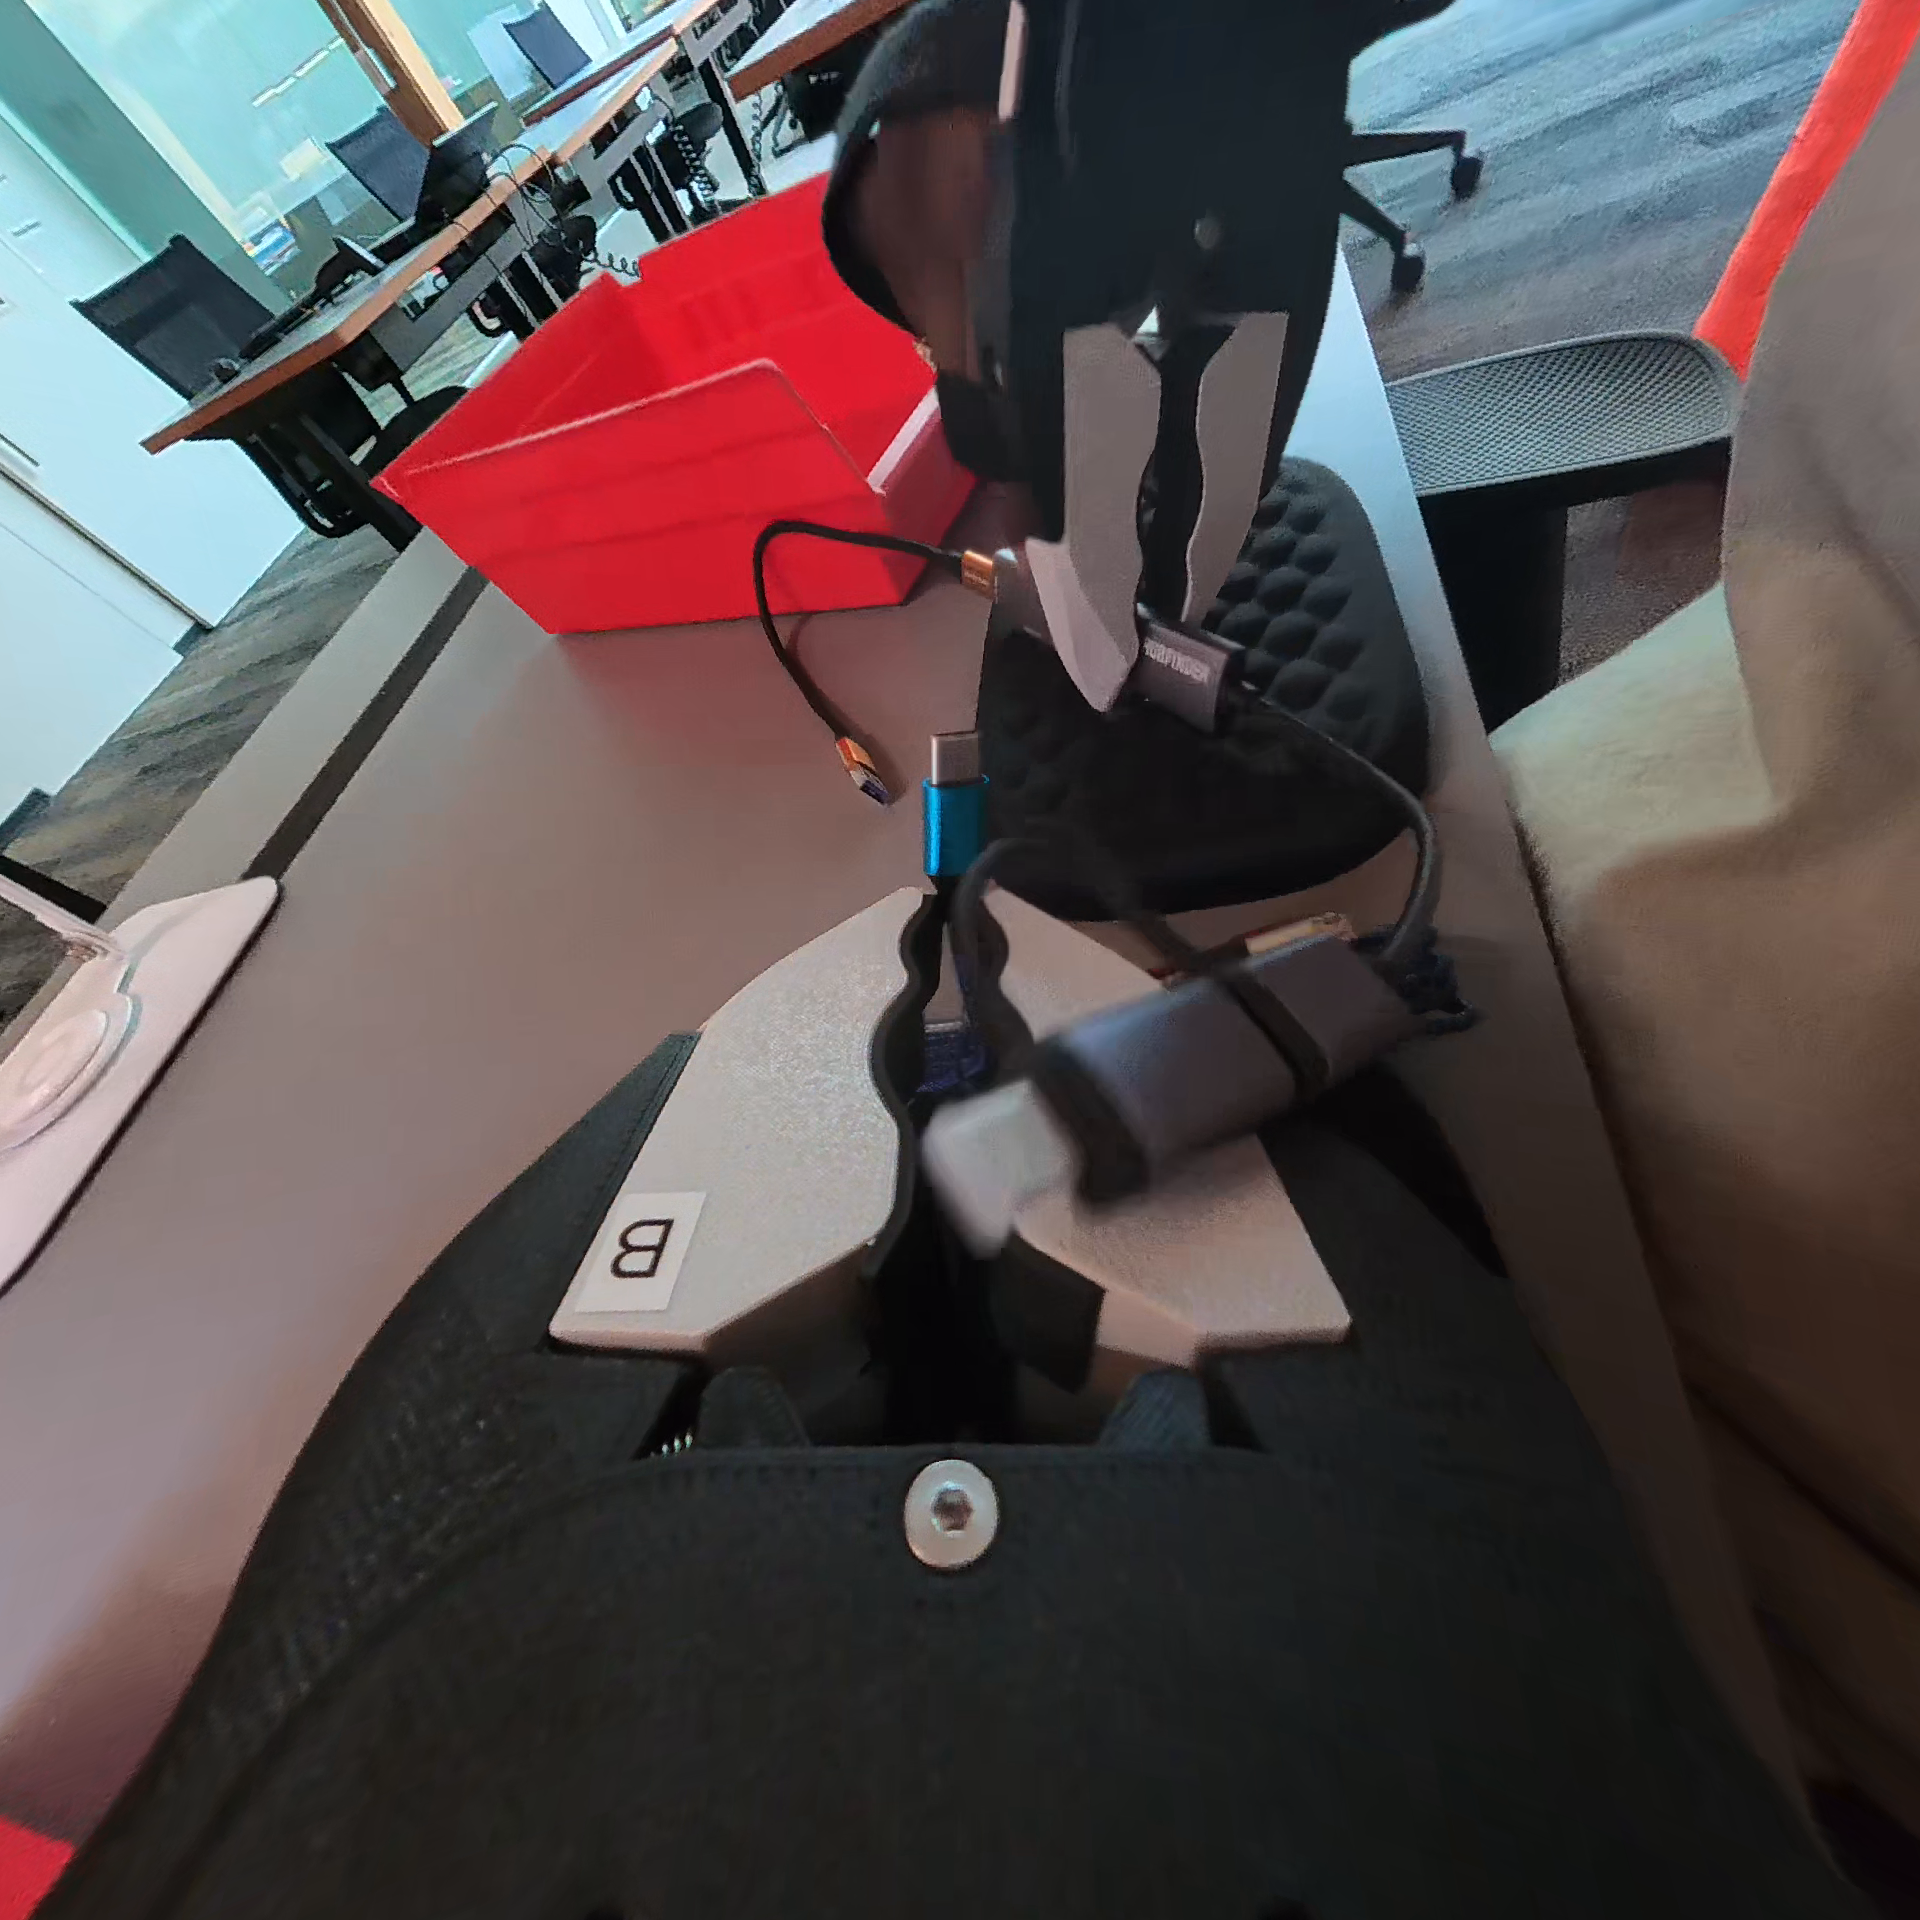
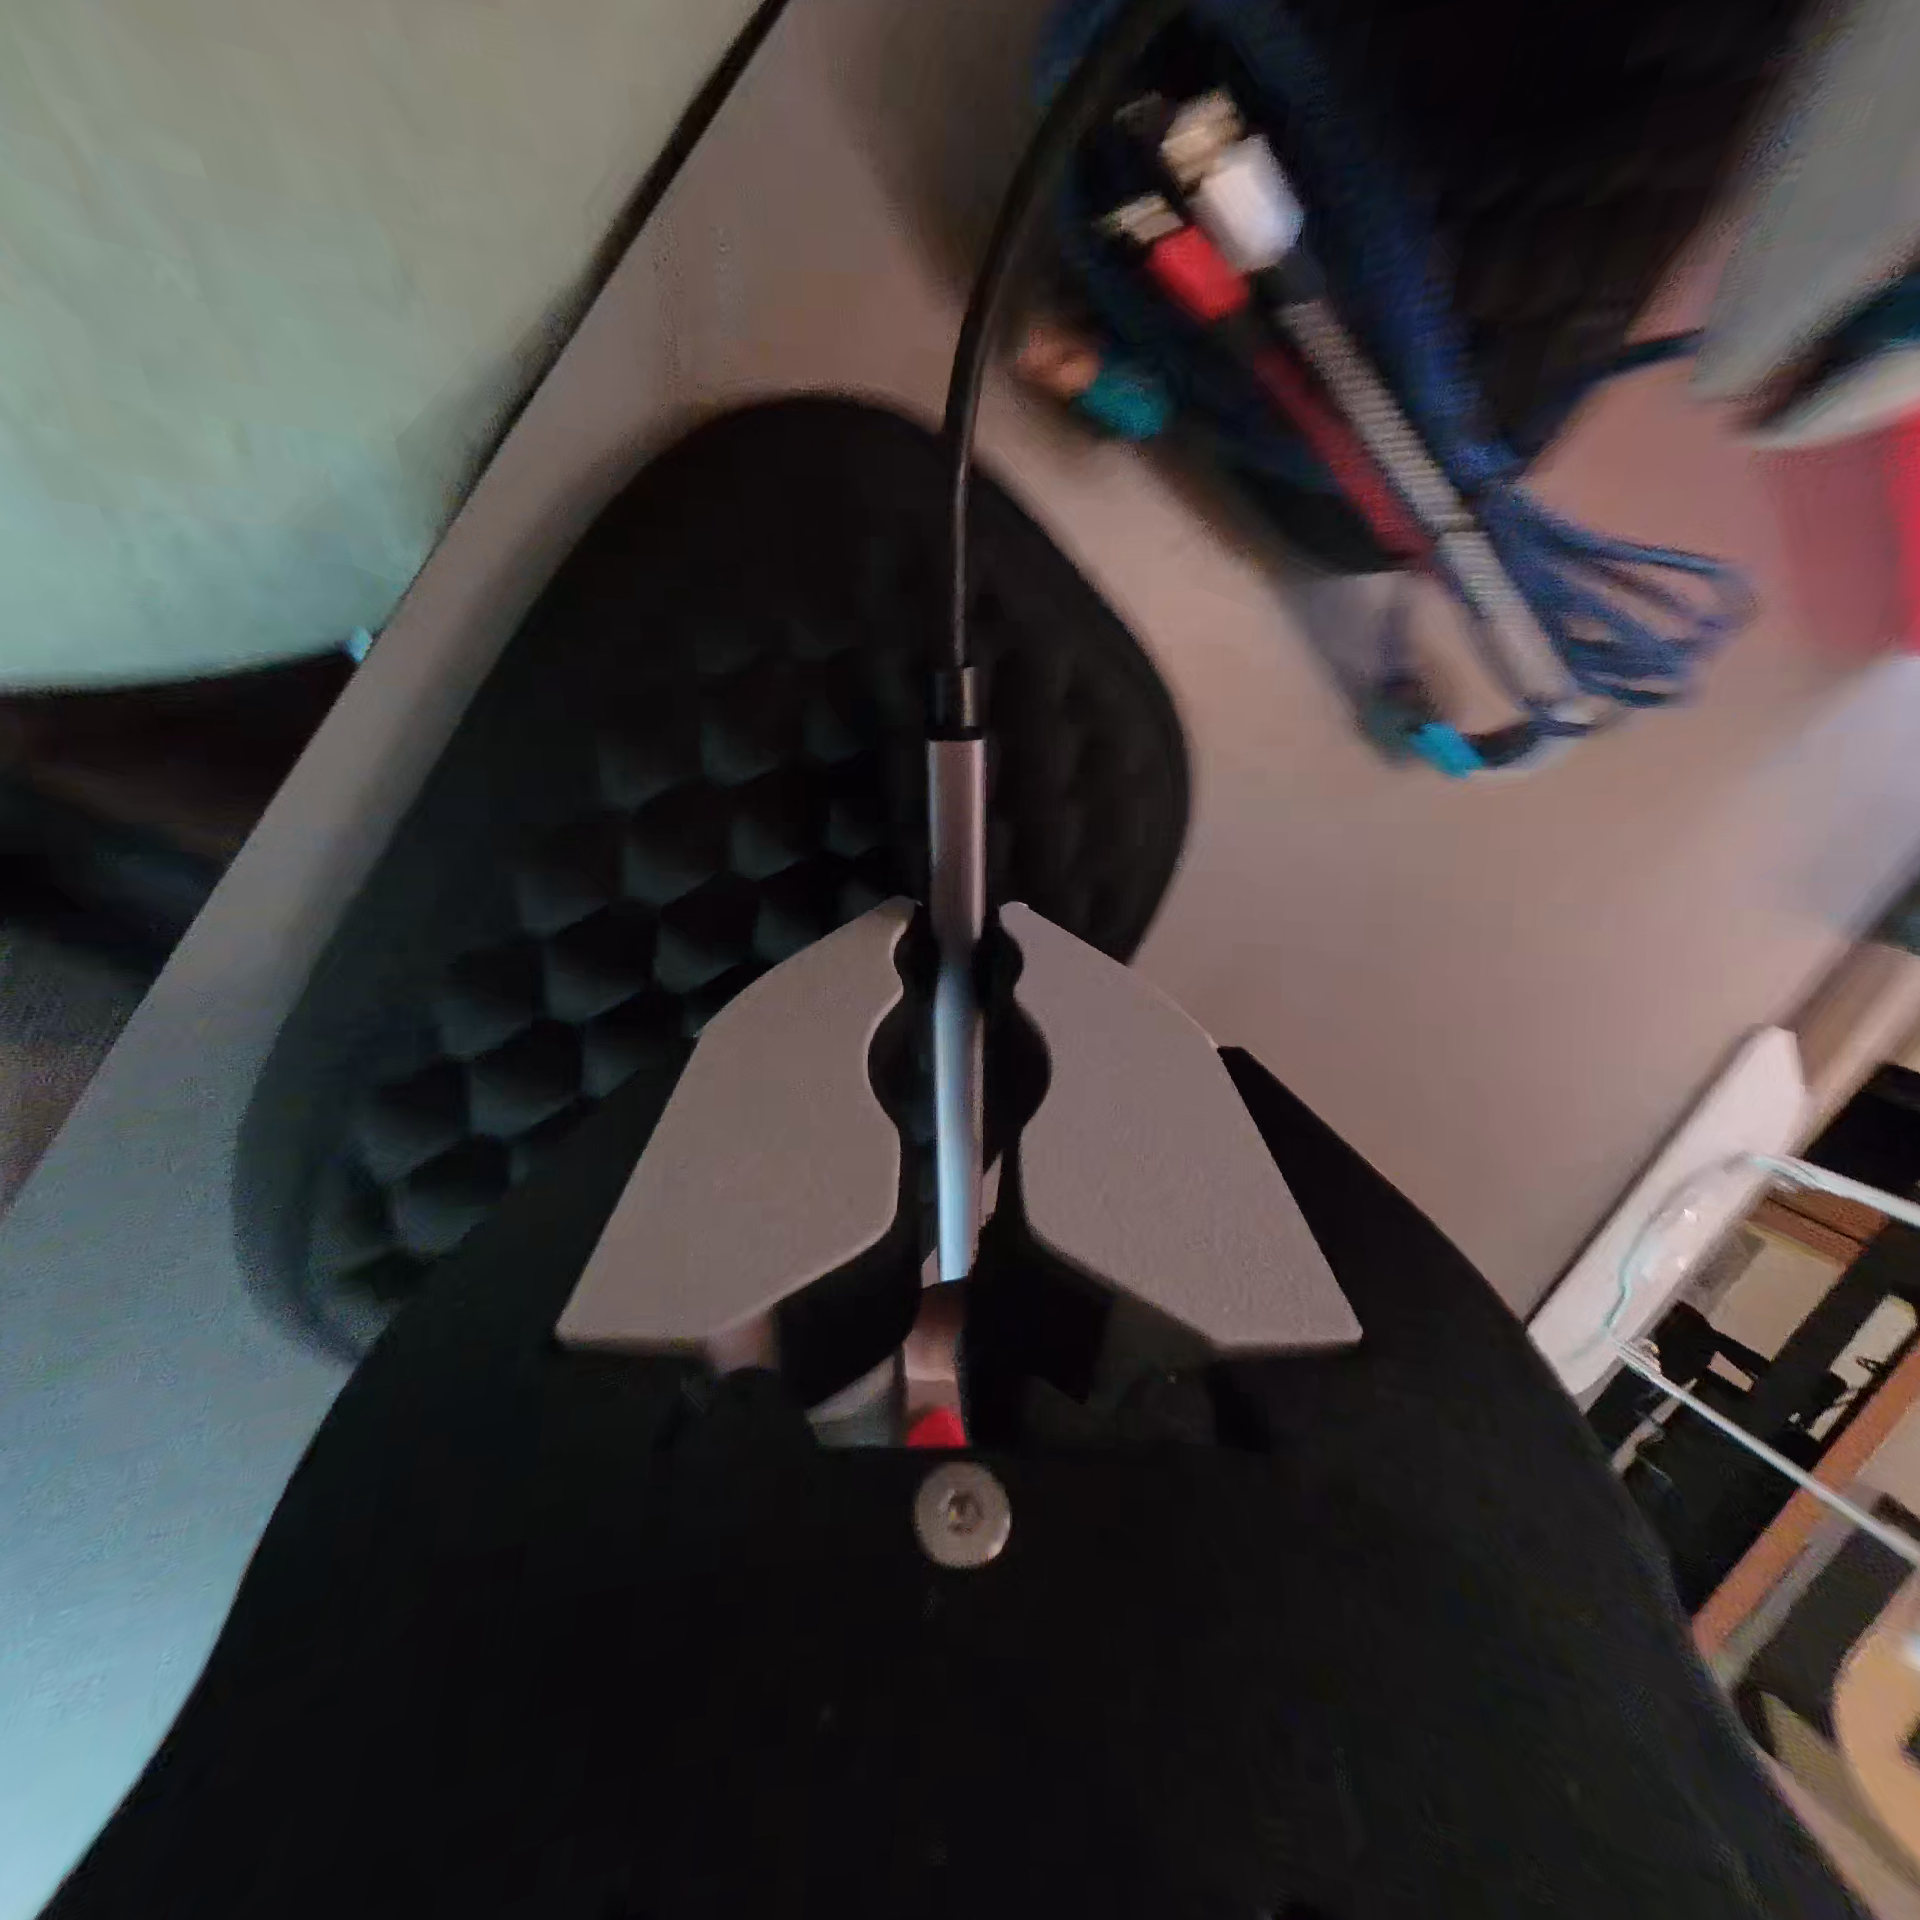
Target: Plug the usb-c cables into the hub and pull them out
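Note:
My left gripper (image 1: 954, 920) is shut on a blue-sleeved usb-c cable; its plug (image 1: 954, 800) sticks out past the fingertips, pointing at the hub and apart from it. My right gripper (image 2: 956, 920) is shut on the slim grey hub (image 2: 954, 1039), seen edge-on. In the left wrist view the right gripper (image 1: 1148, 634) holds the hub (image 1: 1184, 665) above a black pad. A short black cable with an orange plug (image 1: 977, 571) sits in the hub's far end; its other end (image 1: 857, 769) lies on the table. The hub's black lead (image 2: 971, 416) runs away.
A red bin (image 1: 665, 468) stands behind on the grey table (image 1: 468, 883). The black dimpled pad (image 2: 623, 883) lies under the hub. A blurred grey plug (image 1: 1195, 1049) lies across my left finger. A bundle of blue, red and white cables (image 2: 1351, 364) lies nearby. A person's pale clothing (image 1: 1714, 831) is right.

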Demonstrator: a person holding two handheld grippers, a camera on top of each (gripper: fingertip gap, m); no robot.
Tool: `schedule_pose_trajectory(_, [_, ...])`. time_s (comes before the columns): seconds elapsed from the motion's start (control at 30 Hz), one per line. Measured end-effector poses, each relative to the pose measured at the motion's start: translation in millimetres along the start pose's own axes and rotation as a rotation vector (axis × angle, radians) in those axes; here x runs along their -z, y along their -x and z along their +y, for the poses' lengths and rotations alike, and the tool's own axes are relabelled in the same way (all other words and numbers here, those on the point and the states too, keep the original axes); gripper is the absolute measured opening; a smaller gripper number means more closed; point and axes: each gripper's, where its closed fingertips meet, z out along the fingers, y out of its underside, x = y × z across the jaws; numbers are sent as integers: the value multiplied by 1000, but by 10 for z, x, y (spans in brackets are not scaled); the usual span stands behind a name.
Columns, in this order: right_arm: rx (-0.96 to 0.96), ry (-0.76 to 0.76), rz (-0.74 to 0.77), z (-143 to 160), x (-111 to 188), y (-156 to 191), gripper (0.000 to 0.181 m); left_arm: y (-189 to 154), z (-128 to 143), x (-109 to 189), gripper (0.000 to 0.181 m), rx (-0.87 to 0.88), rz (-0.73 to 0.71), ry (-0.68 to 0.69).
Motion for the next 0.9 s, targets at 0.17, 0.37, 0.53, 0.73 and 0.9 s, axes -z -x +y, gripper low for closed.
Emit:
schedule_pose_trajectory(0.17, [-269,-504,458,-328,751,-571,9,88,-200,40,3,66,-21,-66])
schedule_pose_trajectory(0.37, [-578,-1288,830,-44,1773,-861,8,191,-353,32,3,141,-58,-37])
schedule_pose_trajectory(0.53, [-520,-1448,863,-70,1971,-730,8,130,-554,28,3,127,-23,-24])
schedule_pose_trajectory(0.73, [-428,-1265,782,-339,1855,-705,8,7,-847,8,3,88,81,-65])
schedule_pose_trajectory(0.9, [-308,-1073,748,-613,1756,-703,8,-95,-956,-13,3,67,154,-60])
